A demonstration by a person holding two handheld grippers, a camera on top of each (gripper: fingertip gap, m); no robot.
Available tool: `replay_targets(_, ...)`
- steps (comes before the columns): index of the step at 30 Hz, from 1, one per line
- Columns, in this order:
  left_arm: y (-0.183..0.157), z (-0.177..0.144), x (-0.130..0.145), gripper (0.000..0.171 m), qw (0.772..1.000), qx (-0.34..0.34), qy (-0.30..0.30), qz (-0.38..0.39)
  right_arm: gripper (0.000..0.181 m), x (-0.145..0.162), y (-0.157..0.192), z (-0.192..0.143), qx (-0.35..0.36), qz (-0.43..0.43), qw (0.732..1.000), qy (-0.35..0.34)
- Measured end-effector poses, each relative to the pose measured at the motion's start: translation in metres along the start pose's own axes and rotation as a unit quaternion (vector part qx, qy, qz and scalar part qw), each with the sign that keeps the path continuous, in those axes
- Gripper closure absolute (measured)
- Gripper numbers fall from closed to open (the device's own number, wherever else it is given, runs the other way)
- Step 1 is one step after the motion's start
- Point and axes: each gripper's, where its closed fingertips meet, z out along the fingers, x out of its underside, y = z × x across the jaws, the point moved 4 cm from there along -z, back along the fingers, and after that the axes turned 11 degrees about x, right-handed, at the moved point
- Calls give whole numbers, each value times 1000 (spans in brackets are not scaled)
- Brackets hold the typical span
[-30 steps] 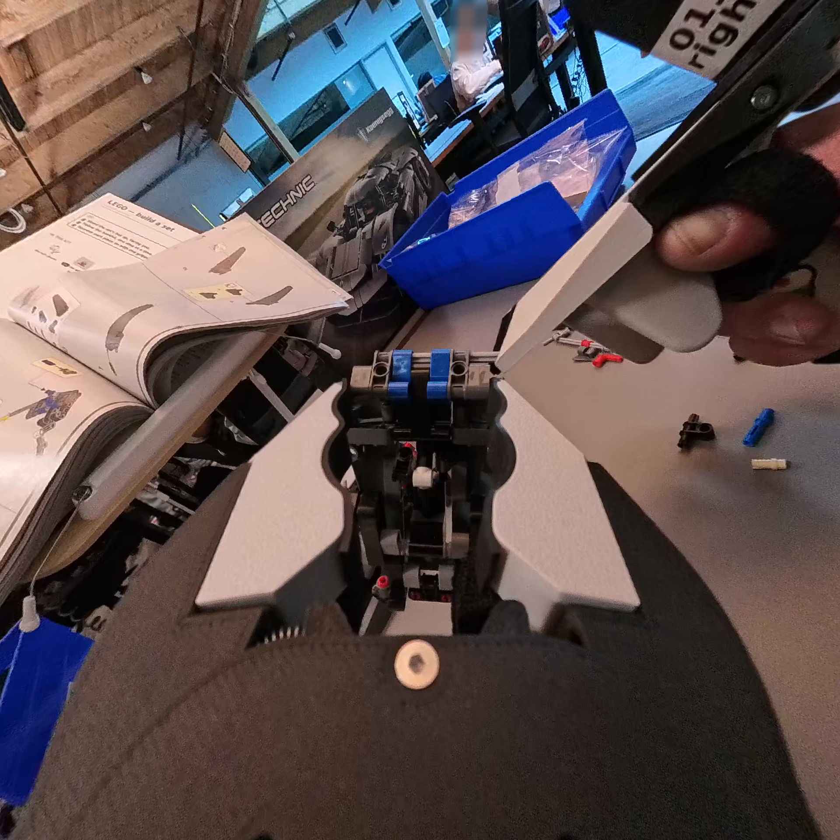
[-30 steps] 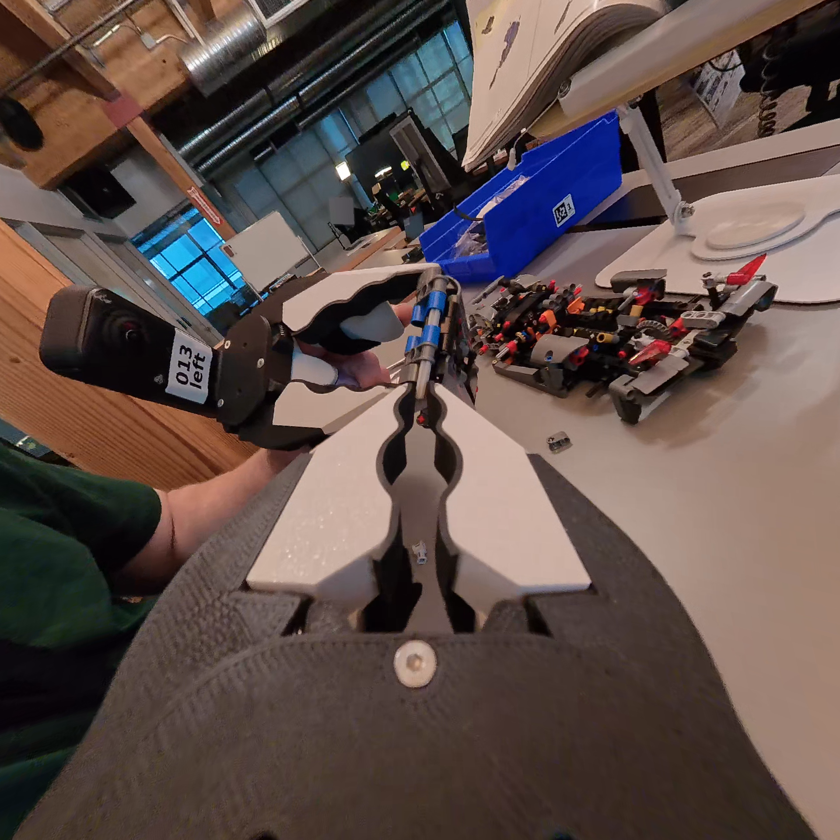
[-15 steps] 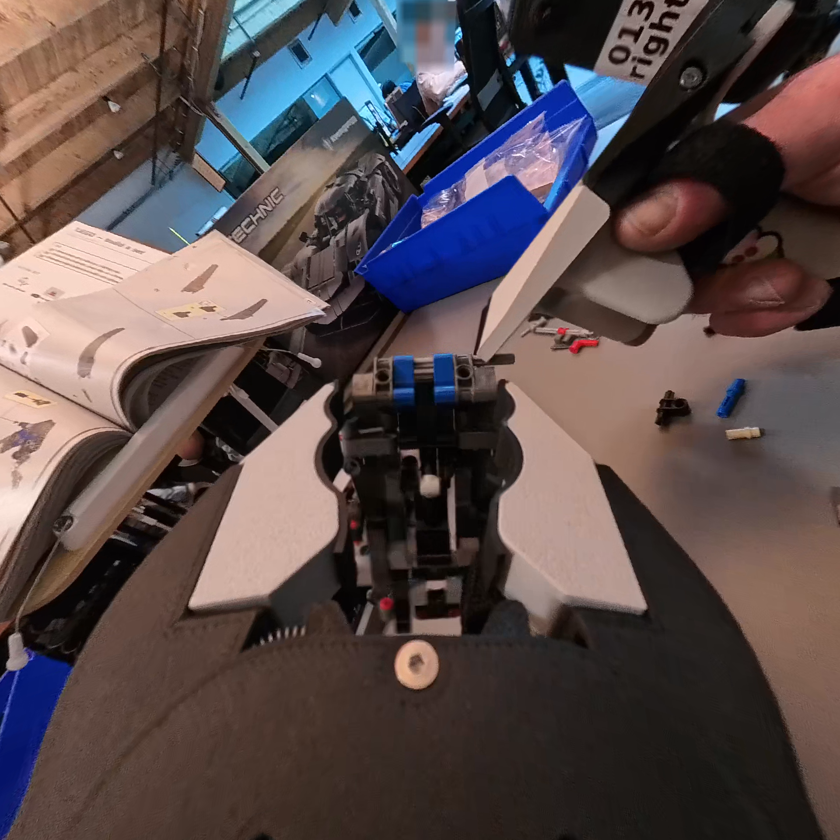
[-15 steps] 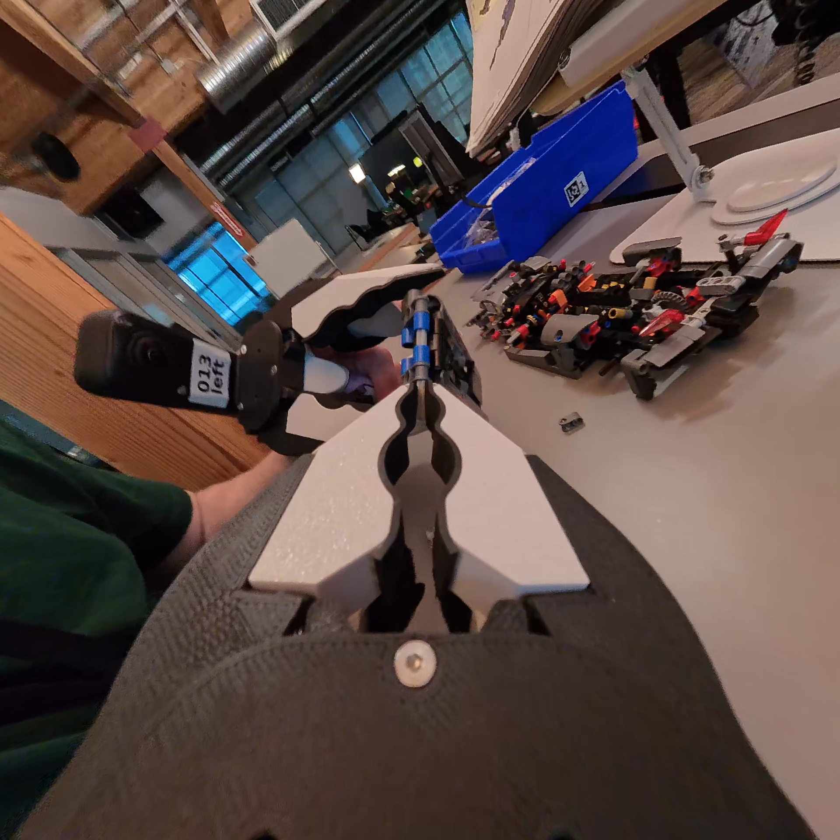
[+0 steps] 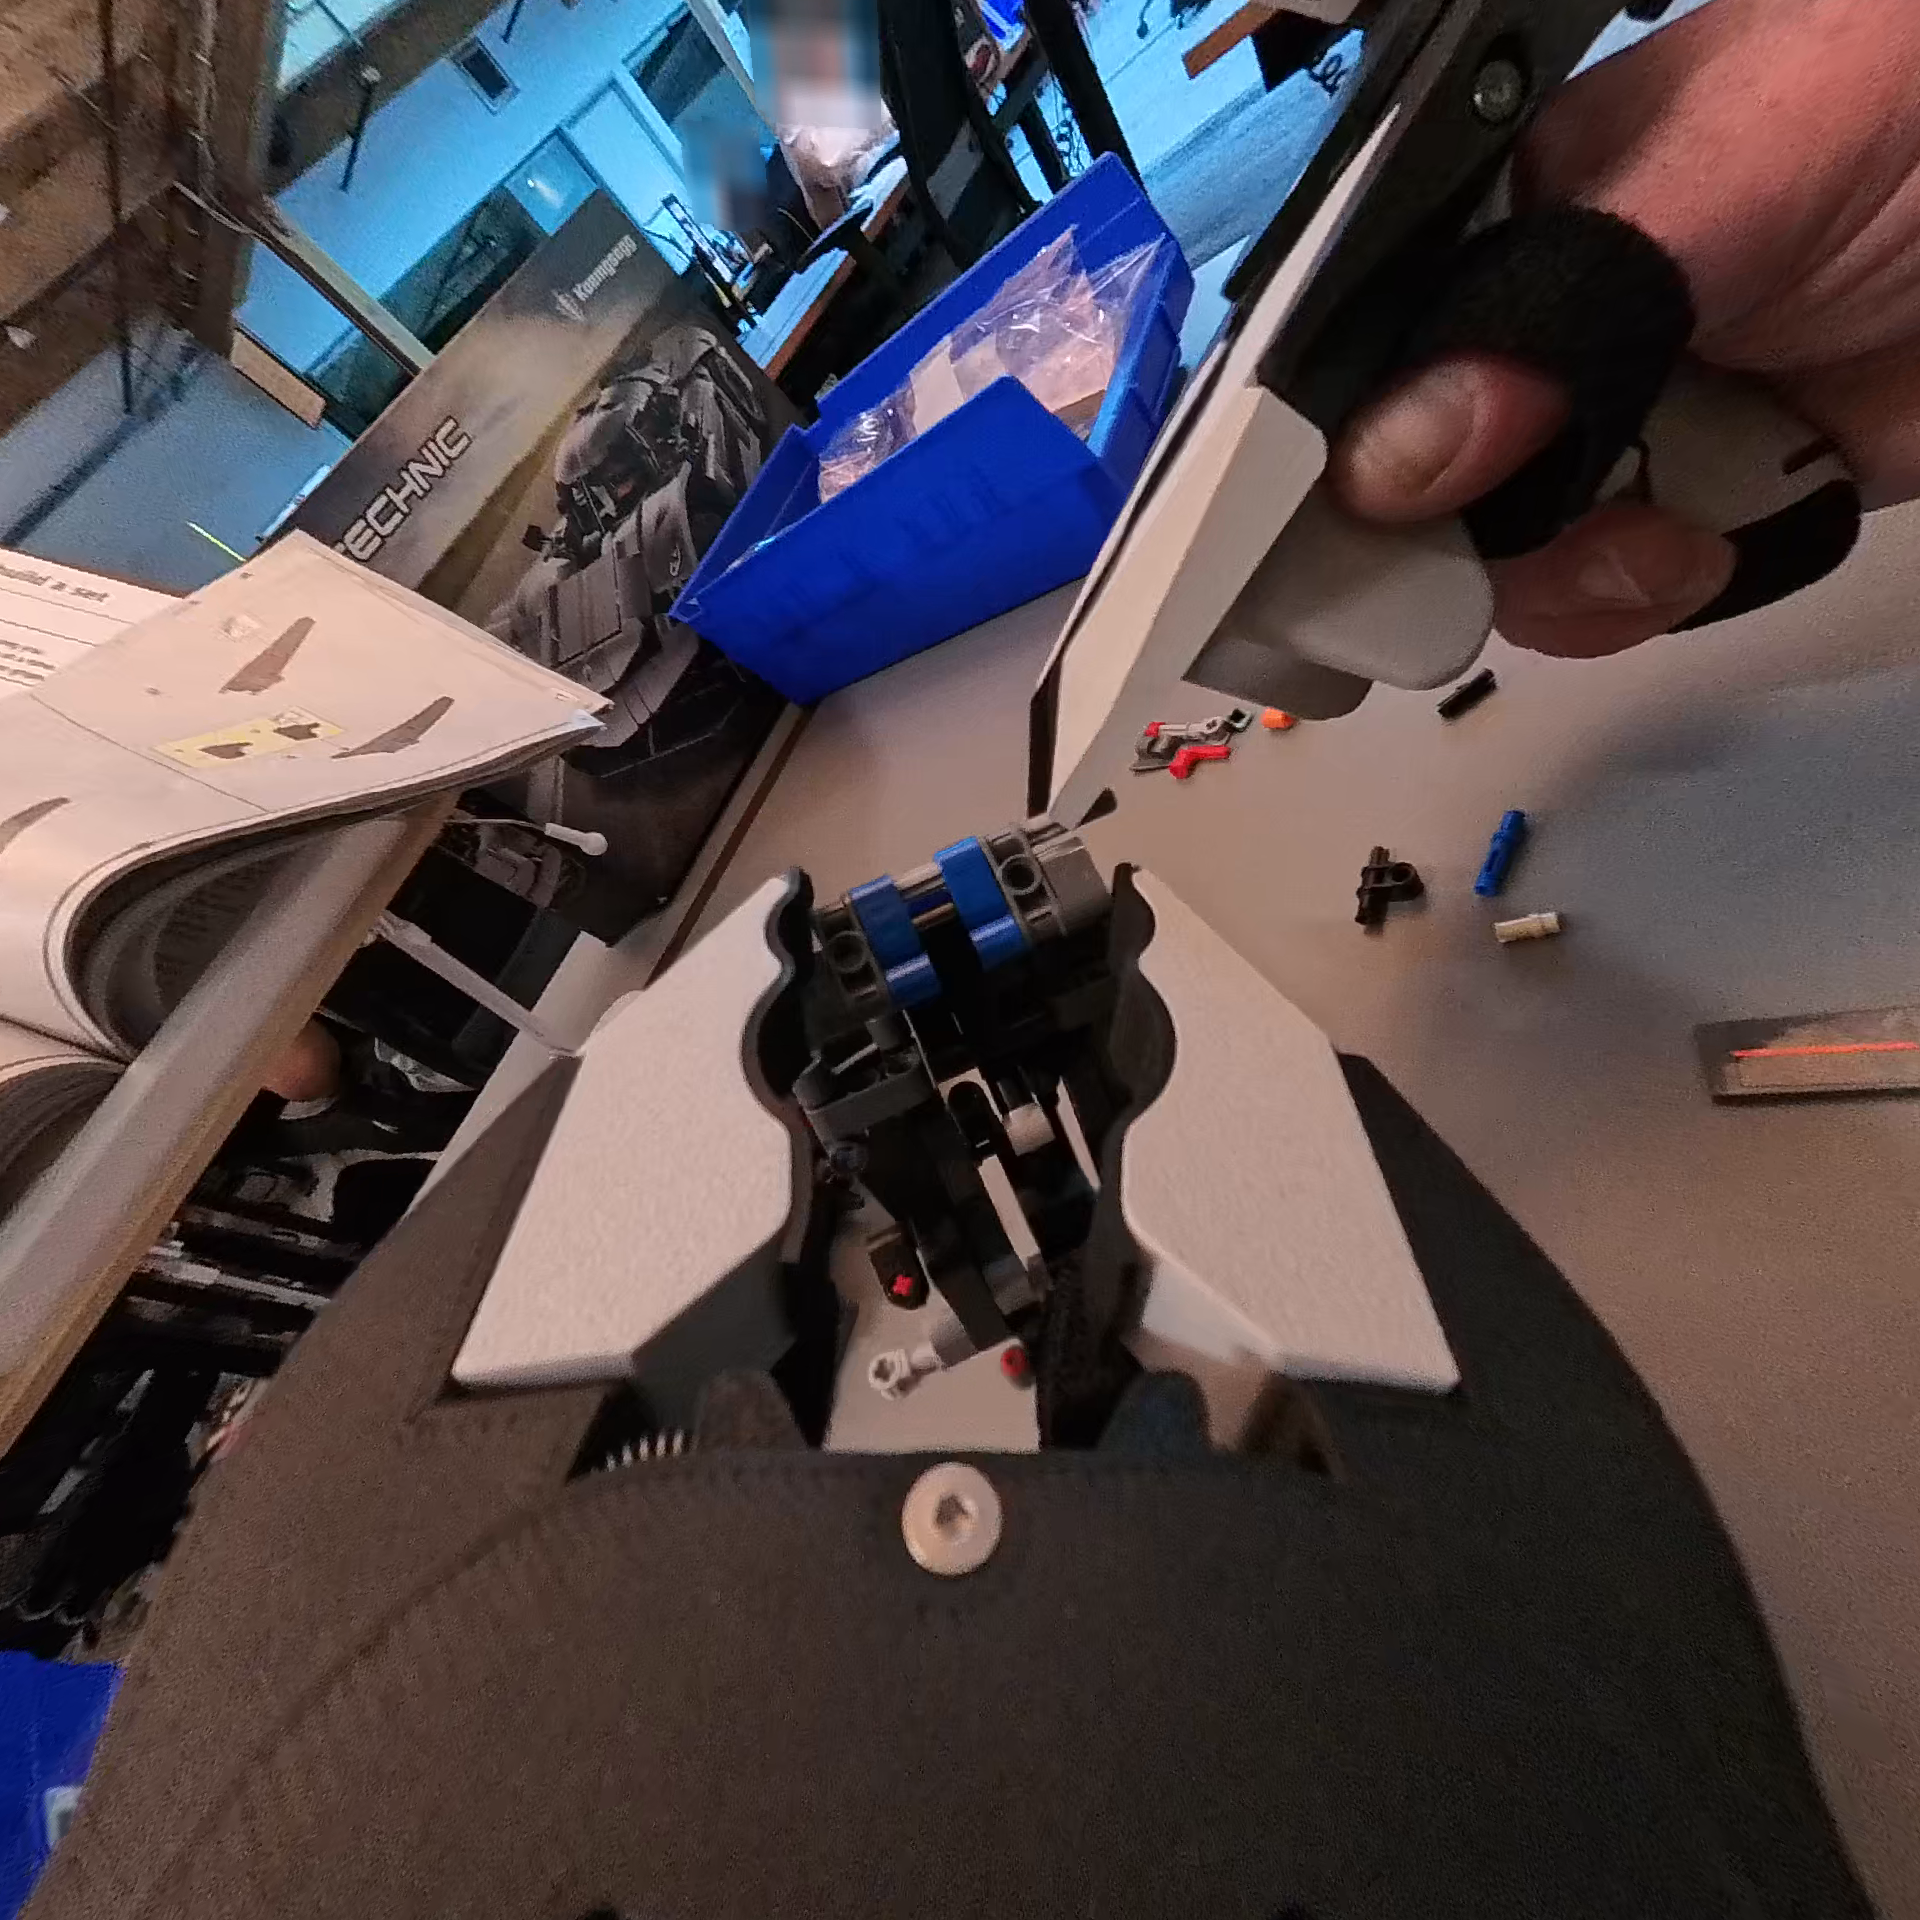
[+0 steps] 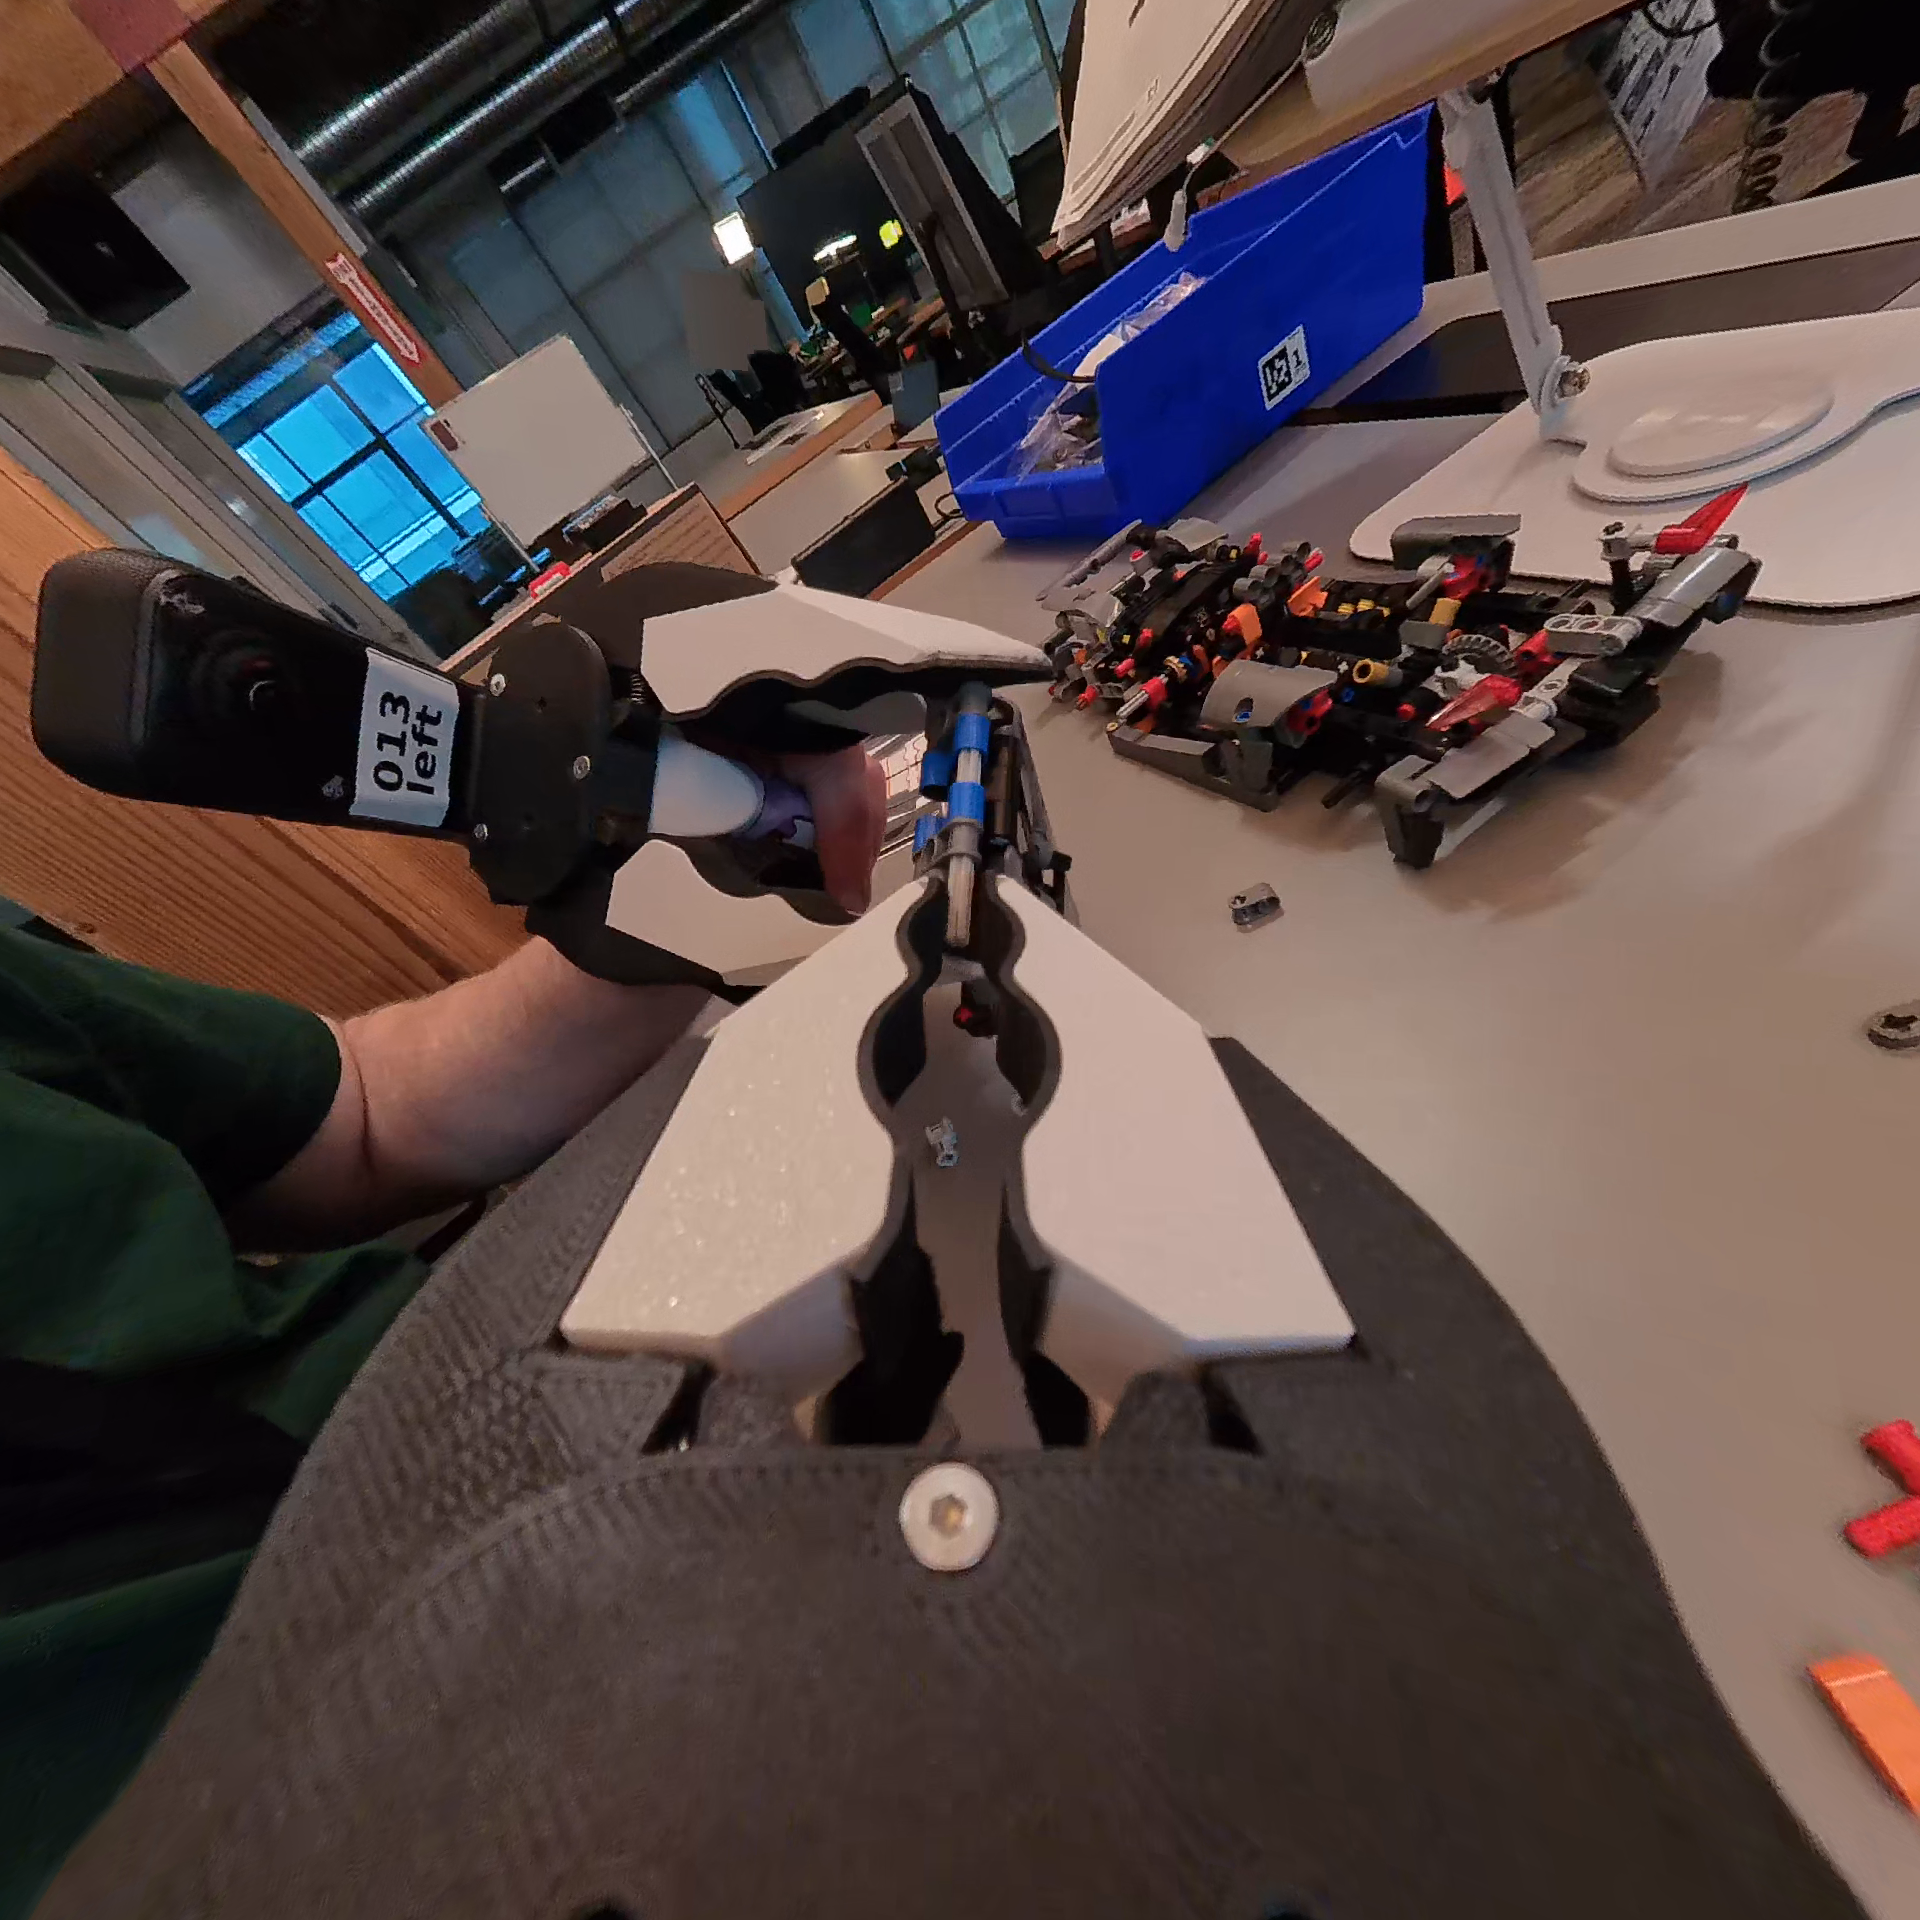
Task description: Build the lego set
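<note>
Pinching the thin grey axle [image 6: 961, 883] at its end, the right gripper [image 6: 961, 920] should push straight along it, while the left gripper [image 5: 961, 914] clamps the black-and-blue lego subassembly [image 5: 966, 997] at twelve o'clock, steady.

An open-plan office or lab loft: exposed ceiling ducts [image 6: 447, 104], timber beams [image 6: 249, 177], a whiteboard [image 6: 540, 436], rows of desks (with chairs) [image 6: 790, 416] and large windows [image 6: 343, 457].
</note>
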Motion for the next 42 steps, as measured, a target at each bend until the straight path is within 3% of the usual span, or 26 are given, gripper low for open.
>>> replay_targets(11, -3, 0, -1, 116, 1000, -10, 1, 28, 179, 5, -1, 2, -33, 52, 998, 6)
replay_targets(22, -3, -1, 1, 117, 1000, -7, -2, -1, 179, 4, 0, 1, -32, 7, 999, 14)
replay_targets(30, -7, 5, 0, 117, 1000, 8, -12, -19, 179, 5, 1, -6, 28, -121, 992, 35)
replay_targets(37, -9, 8, -2, 117, 999, 27, -25, -32, 180, 5, 9, -13, 122, -297, 946, 52)
replay_targets(39, -9, 7, -5, 118, 999, 26, -33, -34, 180, 4, 9, -15, 98, -250, 962, 41)
replay_targets(42, -10, 5, -9, 118, 999, 20, -37, -15, 179, 4, 6, -19, 28, -106, 994, 16)
